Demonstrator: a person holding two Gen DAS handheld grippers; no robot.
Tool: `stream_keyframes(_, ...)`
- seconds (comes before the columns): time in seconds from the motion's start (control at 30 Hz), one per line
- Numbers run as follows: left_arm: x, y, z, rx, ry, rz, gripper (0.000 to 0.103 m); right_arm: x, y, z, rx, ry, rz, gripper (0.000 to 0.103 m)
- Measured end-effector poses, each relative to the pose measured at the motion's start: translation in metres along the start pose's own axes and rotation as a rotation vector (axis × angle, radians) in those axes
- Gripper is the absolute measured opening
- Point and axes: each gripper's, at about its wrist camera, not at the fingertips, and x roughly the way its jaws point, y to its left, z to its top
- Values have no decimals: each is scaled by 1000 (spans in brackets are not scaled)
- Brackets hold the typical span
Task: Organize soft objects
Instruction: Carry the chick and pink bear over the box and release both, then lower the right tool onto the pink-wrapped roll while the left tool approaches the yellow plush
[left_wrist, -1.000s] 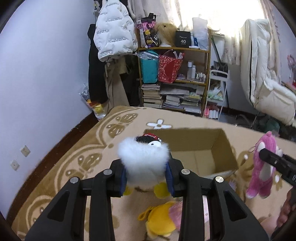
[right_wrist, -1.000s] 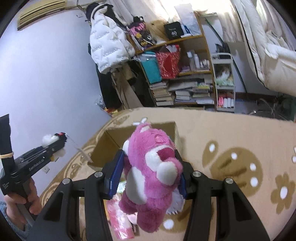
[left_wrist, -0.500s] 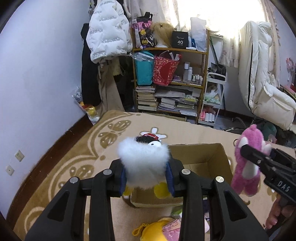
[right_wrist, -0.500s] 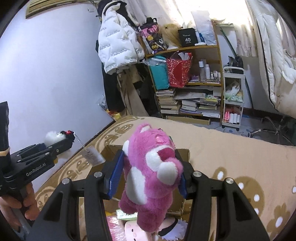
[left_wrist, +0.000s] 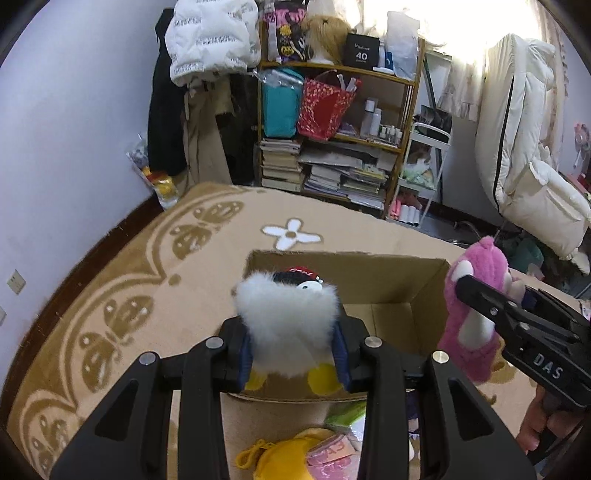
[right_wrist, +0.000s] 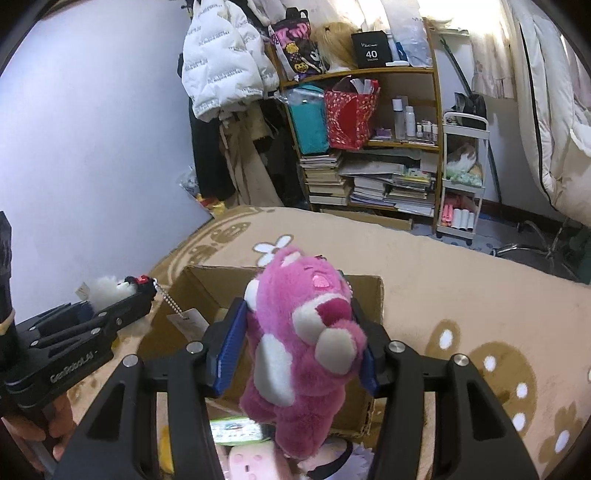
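Observation:
My left gripper (left_wrist: 291, 343) is shut on a white fluffy plush (left_wrist: 288, 314) with a black head, red cap and yellow feet. It hangs over the near left part of an open cardboard box (left_wrist: 351, 273) on the rug. My right gripper (right_wrist: 295, 339) grips a pink plush bear (right_wrist: 306, 350) above the box's (right_wrist: 369, 295) near edge. Its jaws are opening slightly, and the bear is still between the blue pads. From the right wrist, the left gripper (right_wrist: 140, 295) holds the white plush (right_wrist: 105, 293) at the left, a tag dangling on a chain. The left wrist view has the bear (left_wrist: 476, 291) at the right.
Before the box lie a yellow plush (left_wrist: 284, 458), a pink packet (left_wrist: 328, 454), a green packet (right_wrist: 236, 430) and a pale pink toy (right_wrist: 251, 458). A tan patterned rug (left_wrist: 129, 295) covers the floor. A crowded bookshelf (left_wrist: 340, 129) and hanging coats stand behind.
Both grippers have moved forward with their plush toys. They now hang over the box, which has come closer and lower in both views. The two grippers are nearer each other.

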Motion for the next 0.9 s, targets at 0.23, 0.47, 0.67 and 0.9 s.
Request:
stream_keyframes(0.23,20,-1,-3,11,63,3,35,15,2,2,-16,33,-24,57)
stream_keyframes(0.47,22,3,-3,11,75,34,55,8,2,0,-5,29,21,79)
stream_keyframes(0.67,10,8,1,-11,37,38,92,-6,6,-3,-36,14,15,100)
stream_keyframes(0.9,-11,9,4,-8,11,46,100,-21,-4,-11,-3,17,38,103)
